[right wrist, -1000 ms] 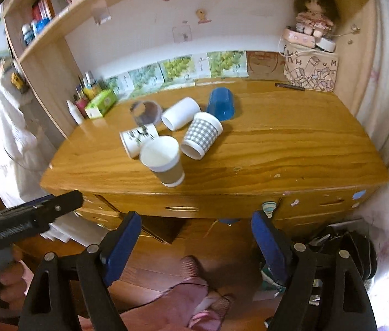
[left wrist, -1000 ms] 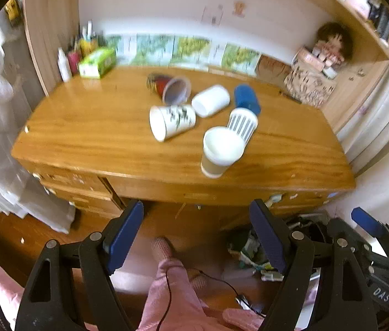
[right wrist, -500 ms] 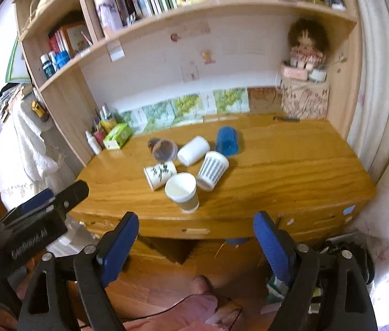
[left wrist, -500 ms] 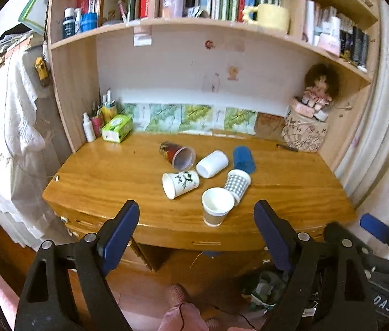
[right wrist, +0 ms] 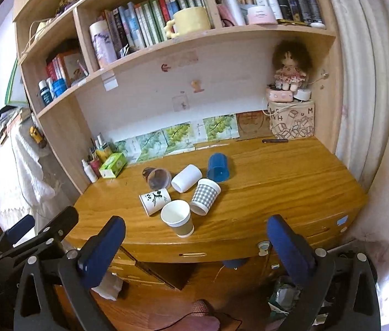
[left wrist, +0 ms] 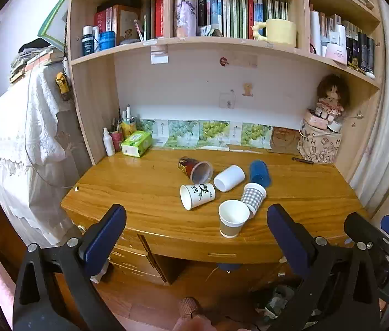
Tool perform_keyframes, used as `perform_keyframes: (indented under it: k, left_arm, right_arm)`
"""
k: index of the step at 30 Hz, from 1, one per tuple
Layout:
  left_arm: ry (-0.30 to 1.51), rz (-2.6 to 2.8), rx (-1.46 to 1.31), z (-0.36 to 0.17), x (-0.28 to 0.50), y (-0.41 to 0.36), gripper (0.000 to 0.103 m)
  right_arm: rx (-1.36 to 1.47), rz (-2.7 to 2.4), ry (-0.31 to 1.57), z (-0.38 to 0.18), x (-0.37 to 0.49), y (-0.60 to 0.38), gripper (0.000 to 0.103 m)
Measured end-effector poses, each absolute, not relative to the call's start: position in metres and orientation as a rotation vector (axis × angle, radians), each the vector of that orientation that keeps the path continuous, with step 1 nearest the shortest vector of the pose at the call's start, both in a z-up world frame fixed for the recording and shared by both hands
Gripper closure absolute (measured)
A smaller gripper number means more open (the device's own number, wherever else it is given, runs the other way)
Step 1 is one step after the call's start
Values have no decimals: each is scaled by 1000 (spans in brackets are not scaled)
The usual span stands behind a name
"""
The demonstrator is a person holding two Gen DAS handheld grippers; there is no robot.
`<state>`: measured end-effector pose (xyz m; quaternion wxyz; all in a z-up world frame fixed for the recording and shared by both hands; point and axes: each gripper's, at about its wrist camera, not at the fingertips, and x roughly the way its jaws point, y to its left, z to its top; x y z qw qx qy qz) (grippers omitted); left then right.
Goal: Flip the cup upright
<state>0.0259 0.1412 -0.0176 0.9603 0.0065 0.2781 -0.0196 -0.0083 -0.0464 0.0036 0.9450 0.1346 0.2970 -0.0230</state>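
Several cups sit grouped on the wooden desk (left wrist: 139, 193). A brown-banded paper cup (left wrist: 233, 218) (right wrist: 177, 218) stands upright nearest the front edge. On their sides lie a white cup with a black print (left wrist: 197, 195) (right wrist: 154, 200), a checked cup (left wrist: 252, 199) (right wrist: 204, 195), a plain white cup (left wrist: 228, 178) (right wrist: 186, 178), a blue cup (left wrist: 260, 173) (right wrist: 218, 167) and a clear dark cup (left wrist: 195, 167) (right wrist: 157, 178). My left gripper (left wrist: 195, 237) and right gripper (right wrist: 195, 244) are open and empty, held well short of the desk's front edge.
A green tissue box (left wrist: 136, 143) and small bottles (left wrist: 108, 144) stand at the desk's back left. A patterned box with a doll (left wrist: 319, 144) is at the back right, a pen (left wrist: 303, 160) beside it. Bookshelves (left wrist: 222, 41) overhang the desk. Drawers (left wrist: 133, 259) are below.
Both wrist views have tilted up and pulled back from the desk, so the shelves now show. The cups have not moved. Both grippers stay open.
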Motion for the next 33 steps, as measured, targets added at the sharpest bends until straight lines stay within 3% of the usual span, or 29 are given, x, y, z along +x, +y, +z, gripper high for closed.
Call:
perform_keyframes:
  k: [12,33]
  left_arm:
    - [451,-6,23,-3,18,140,1]
    - [433,-35,36,0,21,127,1]
  right_arm:
    - [245,-59,549,12,-11,-44,0]
    - [237,-48,505,17,-11,-47,0]
